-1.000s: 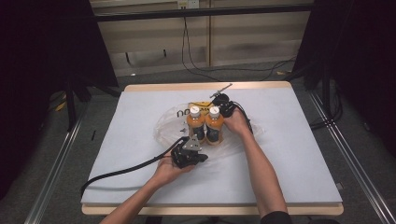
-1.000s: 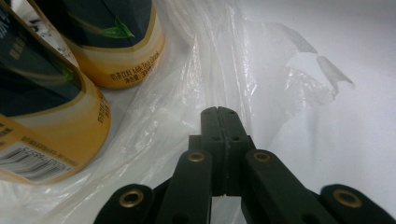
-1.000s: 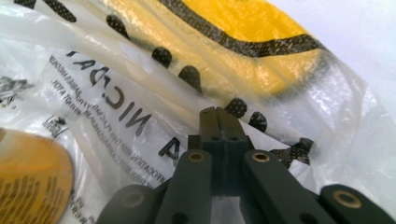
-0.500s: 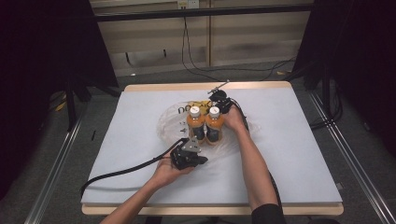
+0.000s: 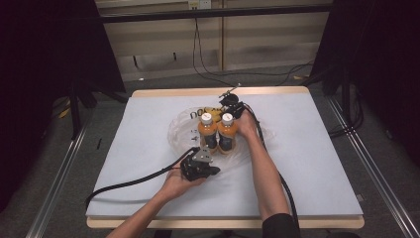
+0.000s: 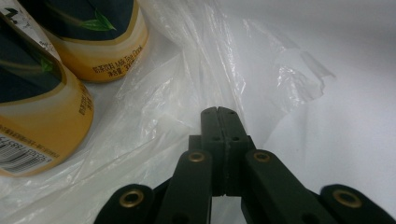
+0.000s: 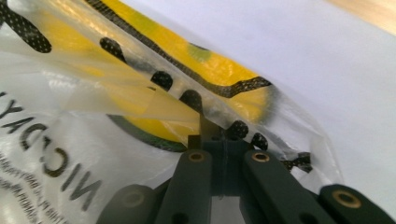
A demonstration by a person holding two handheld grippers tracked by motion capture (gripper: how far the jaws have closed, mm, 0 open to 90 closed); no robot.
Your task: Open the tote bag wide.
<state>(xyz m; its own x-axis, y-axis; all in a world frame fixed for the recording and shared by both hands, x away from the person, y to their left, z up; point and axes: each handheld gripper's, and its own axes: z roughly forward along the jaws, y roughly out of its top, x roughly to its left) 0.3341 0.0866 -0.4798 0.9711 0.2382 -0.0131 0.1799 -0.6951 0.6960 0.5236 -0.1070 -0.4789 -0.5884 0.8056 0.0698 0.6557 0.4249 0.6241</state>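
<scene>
Two orange drink bottles point(image 5: 208, 131) point(image 5: 227, 132) with white caps stand side by side on a clear plastic bag point(image 5: 181, 133) in the middle of the white table point(image 5: 307, 148). My left gripper point(image 5: 206, 150) lies just in front of the bottles, its jaws shut on a fold of the bag point(image 6: 201, 70), and the bottle bases point(image 6: 42, 116) are at the left of its view. My right gripper point(image 5: 223, 105) is behind the bottles, shut on the bag's film where the yellow and black print point(image 7: 196, 60) shows.
Black cables trail from both grippers across the table toward its near edge point(image 5: 223, 220). Bare white tabletop lies to the left and right of the bag. Beyond the table's far edge are a wooden wall and loose cables on the floor point(image 5: 257, 74).
The right hand has edged slightly to the left behind the bottles. The left hand and the bottles have stayed where they were.
</scene>
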